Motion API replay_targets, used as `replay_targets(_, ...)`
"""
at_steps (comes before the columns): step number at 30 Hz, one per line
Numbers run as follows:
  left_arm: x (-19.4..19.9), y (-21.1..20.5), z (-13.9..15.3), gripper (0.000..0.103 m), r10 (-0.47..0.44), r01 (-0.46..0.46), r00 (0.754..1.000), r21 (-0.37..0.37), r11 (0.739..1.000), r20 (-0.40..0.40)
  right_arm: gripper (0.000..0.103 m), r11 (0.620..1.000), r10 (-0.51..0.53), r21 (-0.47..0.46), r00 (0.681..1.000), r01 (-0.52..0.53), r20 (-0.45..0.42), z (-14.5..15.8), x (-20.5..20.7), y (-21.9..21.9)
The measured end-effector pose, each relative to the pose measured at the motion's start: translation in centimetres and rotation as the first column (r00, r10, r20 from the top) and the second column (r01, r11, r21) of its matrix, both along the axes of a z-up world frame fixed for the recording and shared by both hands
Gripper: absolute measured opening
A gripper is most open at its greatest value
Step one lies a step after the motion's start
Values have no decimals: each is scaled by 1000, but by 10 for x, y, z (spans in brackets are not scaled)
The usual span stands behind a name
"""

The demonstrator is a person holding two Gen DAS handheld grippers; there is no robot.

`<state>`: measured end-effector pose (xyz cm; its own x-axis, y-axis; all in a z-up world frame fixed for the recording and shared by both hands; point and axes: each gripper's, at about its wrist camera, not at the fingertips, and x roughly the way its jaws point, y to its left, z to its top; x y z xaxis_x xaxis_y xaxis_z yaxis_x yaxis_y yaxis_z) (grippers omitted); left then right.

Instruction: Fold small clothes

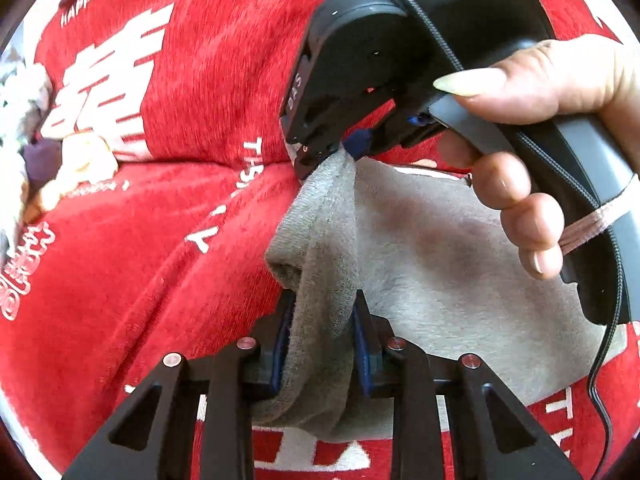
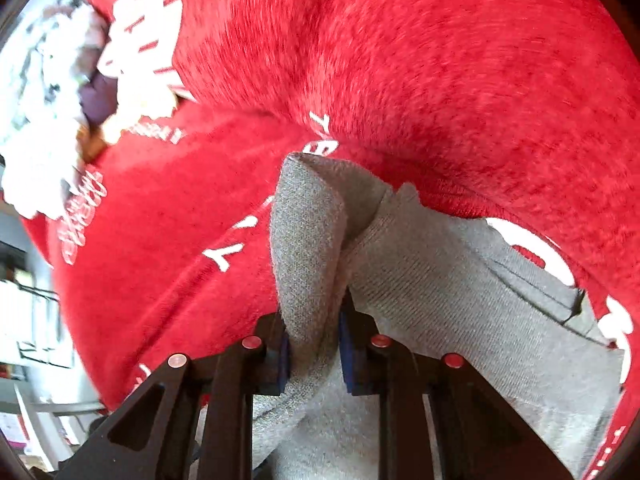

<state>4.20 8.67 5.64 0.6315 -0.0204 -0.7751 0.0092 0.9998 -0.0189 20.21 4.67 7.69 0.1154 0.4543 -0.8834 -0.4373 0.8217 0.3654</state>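
A small grey knit garment [image 1: 432, 264] lies on a red blanket [image 1: 192, 184] with white lettering. My left gripper [image 1: 323, 316] is shut on a bunched edge of the garment near me. My right gripper [image 1: 326, 156], held by a hand, pinches the far corner of the same edge in the left wrist view. In the right wrist view my right gripper [image 2: 314, 340] is shut on a raised fold of the grey garment [image 2: 460, 304], whose ribbed part spreads flat to the right.
A heap of white and purple clothes [image 1: 28, 140] sits at the blanket's left edge; it also shows in the right wrist view [image 2: 52, 112]. A black cable [image 1: 604, 360] hangs from the right gripper's handle. Room furniture shows at far left [image 2: 24, 320].
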Motion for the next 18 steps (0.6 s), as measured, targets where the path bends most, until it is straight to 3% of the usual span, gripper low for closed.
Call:
replay_targets(9, -12, -53, 16, 29, -17, 17, 1000, 103, 995, 5, 21, 978, -62, 201, 998, 61, 0, 15, -5, -80)
replay_targets(18, -13, -112, 37, 29, -57, 57, 998, 177, 983, -3, 21, 937, -138, 324, 990, 131, -1, 32, -16, -155)
